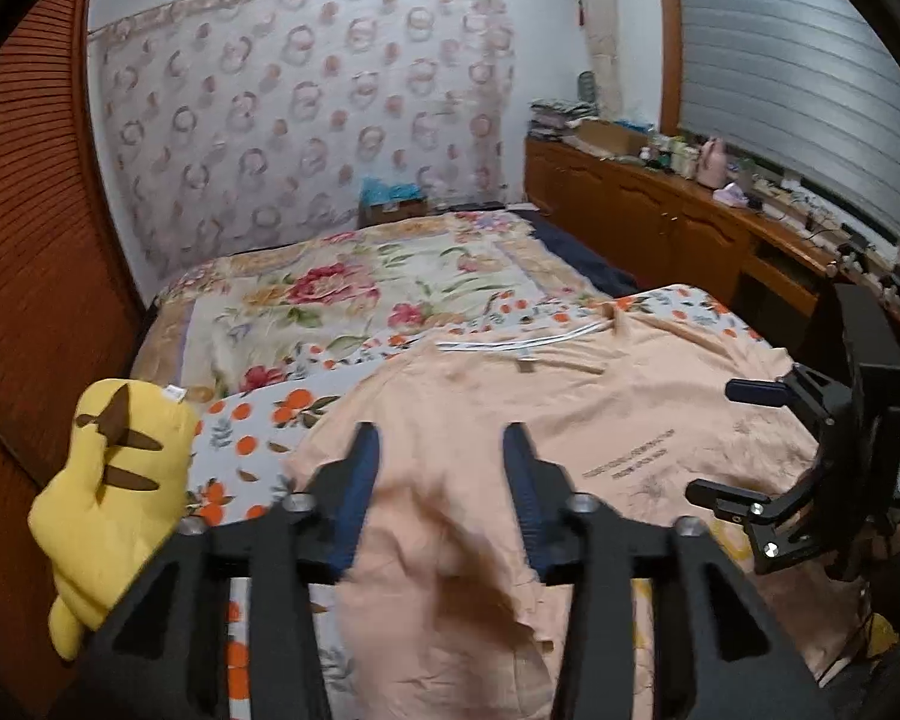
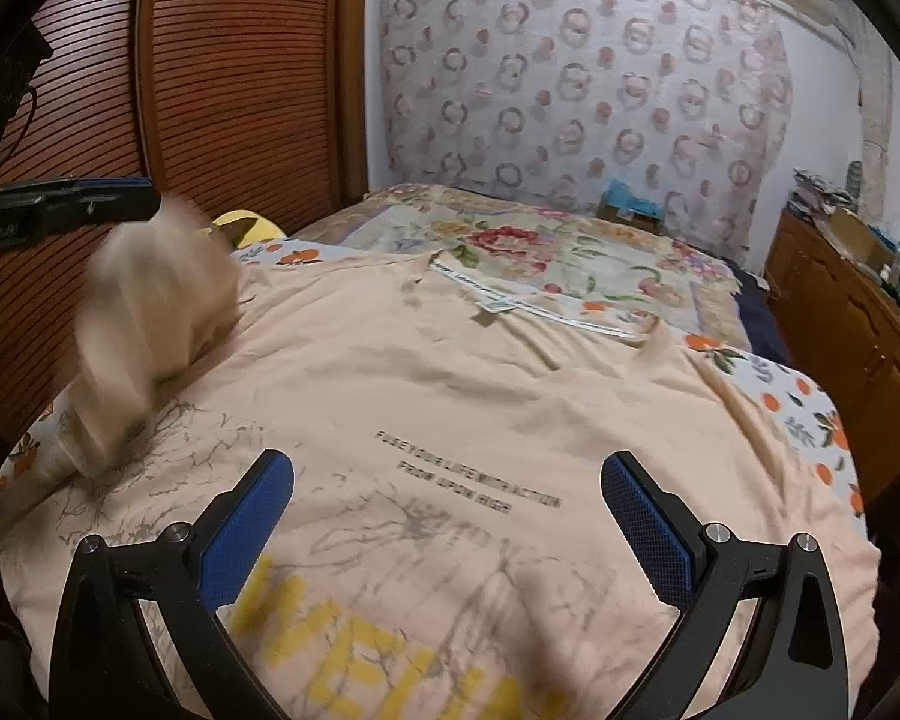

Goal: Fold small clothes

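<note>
A peach T-shirt [image 2: 450, 372] with grey print and yellow letters lies spread on the bed, collar towards the far side. It also shows in the left wrist view [image 1: 570, 408]. My left gripper [image 1: 441, 438] is open, and a lifted fold of the shirt's left side [image 1: 438, 516] hangs between its blue-padded fingers. In the right wrist view that raised sleeve [image 2: 150, 312] is blurred under the left gripper's fingers [image 2: 72, 201]. My right gripper [image 2: 447, 468] is open wide and empty, just above the printed chest. It shows at the right of the left wrist view [image 1: 726, 444].
A yellow plush toy [image 1: 114, 480] lies at the bed's left edge by the slatted wooden wardrobe [image 2: 210, 90]. An orange-print sheet [image 1: 258, 420] and a floral quilt [image 1: 360, 288] cover the bed. A cluttered wooden sideboard [image 1: 690, 210] runs along the right.
</note>
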Demonstrator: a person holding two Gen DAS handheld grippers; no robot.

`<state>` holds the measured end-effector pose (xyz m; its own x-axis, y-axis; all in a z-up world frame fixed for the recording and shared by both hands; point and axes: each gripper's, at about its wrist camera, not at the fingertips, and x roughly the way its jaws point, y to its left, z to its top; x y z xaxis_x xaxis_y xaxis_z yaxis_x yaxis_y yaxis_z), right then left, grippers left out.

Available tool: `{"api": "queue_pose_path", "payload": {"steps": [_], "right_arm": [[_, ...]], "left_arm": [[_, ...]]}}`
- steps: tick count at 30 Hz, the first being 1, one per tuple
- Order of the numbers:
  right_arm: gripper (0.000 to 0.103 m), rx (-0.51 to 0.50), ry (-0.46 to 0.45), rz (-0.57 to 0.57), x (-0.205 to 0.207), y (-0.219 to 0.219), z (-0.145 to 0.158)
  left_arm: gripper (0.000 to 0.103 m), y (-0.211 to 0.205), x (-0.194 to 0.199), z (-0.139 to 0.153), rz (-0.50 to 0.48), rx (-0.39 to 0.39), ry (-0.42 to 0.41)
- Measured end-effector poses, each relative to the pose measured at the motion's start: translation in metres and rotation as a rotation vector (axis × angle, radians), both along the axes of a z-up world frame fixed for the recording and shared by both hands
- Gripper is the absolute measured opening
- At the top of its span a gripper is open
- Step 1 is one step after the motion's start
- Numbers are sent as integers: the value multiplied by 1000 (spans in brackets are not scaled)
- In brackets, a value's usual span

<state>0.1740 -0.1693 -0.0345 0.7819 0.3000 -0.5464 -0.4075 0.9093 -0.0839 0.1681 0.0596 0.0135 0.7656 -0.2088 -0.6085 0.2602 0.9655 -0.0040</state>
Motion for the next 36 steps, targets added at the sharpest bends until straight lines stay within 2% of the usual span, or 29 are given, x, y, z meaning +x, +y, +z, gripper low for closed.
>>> {"api": "queue_pose_path", "payload": {"steps": [2, 5, 9, 11, 14, 18, 24, 28, 30, 32, 36], "right_arm": [[102, 1, 1, -9, -5, 0, -3], [102, 14, 10, -10, -8, 3, -4], [93, 43, 33, 43, -9, 13, -7], [80, 51, 47, 81, -9, 21, -9], [67, 68, 84, 139, -5, 36, -15], [59, 55, 126, 208, 6, 66, -26], [43, 16, 199, 273, 28, 102, -45], [40, -4, 253, 286, 51, 109, -55], [36, -5, 246, 291, 56, 111, -54], [24, -7, 247, 298, 58, 112, -54], [9, -20, 247, 329, 60, 108, -47]], "left_arm": [[64, 7, -3, -5, 6, -12, 12], [76, 13, -9, -13, 42, -11, 22], [78, 34, -17, -38, 98, -9, 79], [78, 45, -21, -55, 132, 10, 116], [78, 56, -22, -79, 166, 30, 172], [78, 63, -20, -102, 182, 37, 223], [79, 65, -19, -118, 175, 25, 250], [90, 71, -18, -123, 188, -2, 240], [95, 71, -17, -123, 194, 6, 247], [102, 71, -15, -125, 199, 12, 255], [103, 72, -14, -125, 209, 8, 261]]}}
